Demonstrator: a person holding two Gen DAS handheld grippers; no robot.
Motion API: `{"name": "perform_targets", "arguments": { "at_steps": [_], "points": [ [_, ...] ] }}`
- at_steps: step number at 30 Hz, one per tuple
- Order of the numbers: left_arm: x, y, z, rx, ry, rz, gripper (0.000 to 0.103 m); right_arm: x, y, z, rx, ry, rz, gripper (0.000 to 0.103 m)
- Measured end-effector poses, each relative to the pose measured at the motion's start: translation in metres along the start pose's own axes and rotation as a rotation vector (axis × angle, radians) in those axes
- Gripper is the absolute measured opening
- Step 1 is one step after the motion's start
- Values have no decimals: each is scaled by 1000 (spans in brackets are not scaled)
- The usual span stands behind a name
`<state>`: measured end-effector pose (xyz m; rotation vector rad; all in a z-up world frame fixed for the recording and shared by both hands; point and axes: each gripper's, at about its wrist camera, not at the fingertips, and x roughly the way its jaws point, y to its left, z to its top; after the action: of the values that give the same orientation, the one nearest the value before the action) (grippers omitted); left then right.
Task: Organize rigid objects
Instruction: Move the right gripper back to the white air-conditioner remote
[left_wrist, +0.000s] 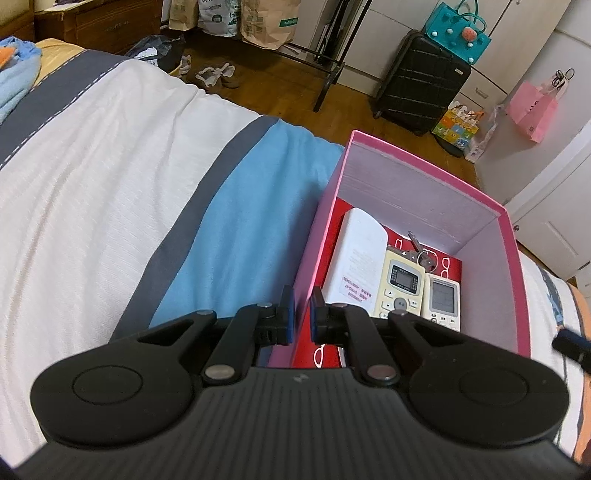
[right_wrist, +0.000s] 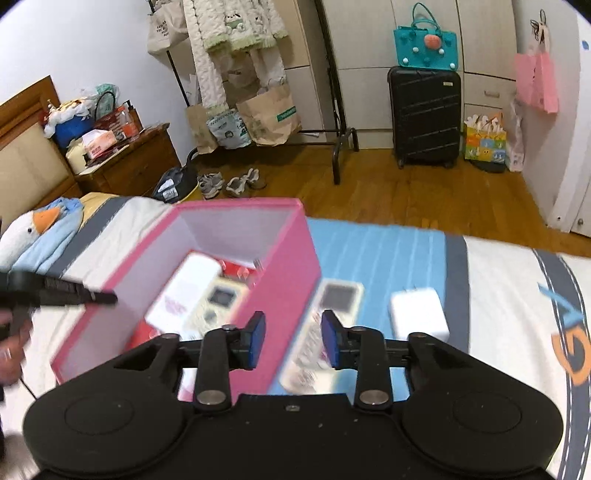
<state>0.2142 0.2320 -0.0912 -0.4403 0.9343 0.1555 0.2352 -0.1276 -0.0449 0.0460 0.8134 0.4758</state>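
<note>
A pink box (left_wrist: 424, 173) stands on the bed, and my left gripper (left_wrist: 302, 314) is shut on its near left wall. Inside lie a white booklet-like pack (left_wrist: 358, 254), a cream remote (left_wrist: 400, 284), a smaller white remote (left_wrist: 443, 299) and keys (left_wrist: 421, 254) on a red pack (left_wrist: 452, 269). In the blurred right wrist view my right gripper (right_wrist: 293, 339) stands open with nothing held, over the box's (right_wrist: 291, 266) right wall. Just right of the box another cream remote (right_wrist: 332, 306) and a white adapter (right_wrist: 417, 314) lie on the blue bedspread.
The bed's far edge drops to a wooden floor with a black suitcase (right_wrist: 424, 114), a clothes rack (right_wrist: 336, 147) with paper bags, and shoes (right_wrist: 243, 182). A goose plush (right_wrist: 33, 229) lies at the bed's left. A hand (right_wrist: 11, 347) holds the left gripper.
</note>
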Motion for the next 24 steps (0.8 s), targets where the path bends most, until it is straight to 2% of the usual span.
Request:
{"name": "perform_targets", "arguments": {
  "at_steps": [2,5,8,17,22,24],
  "points": [
    [0,-2,0,3,0,10,8,3,-11,-18,-11,2,6,44],
    [-1,-3,0,0,1,16,8,13,-15,-35,-108,-2,-12,47],
    [-1,-2,0,-1,2,16,8,25,-12,-48,-197,-4,-7,65],
    [-1,-2,0,5,1,16,8,54,4,-78,-324,33,-15,68],
    [-1,-2,0,13,-1,20,8,64,15,-84,-395,18,-46,74],
    [-1,-3,0,15,-1,20,8,66,15,-83,-387,2,-55,80]
  ]
}}
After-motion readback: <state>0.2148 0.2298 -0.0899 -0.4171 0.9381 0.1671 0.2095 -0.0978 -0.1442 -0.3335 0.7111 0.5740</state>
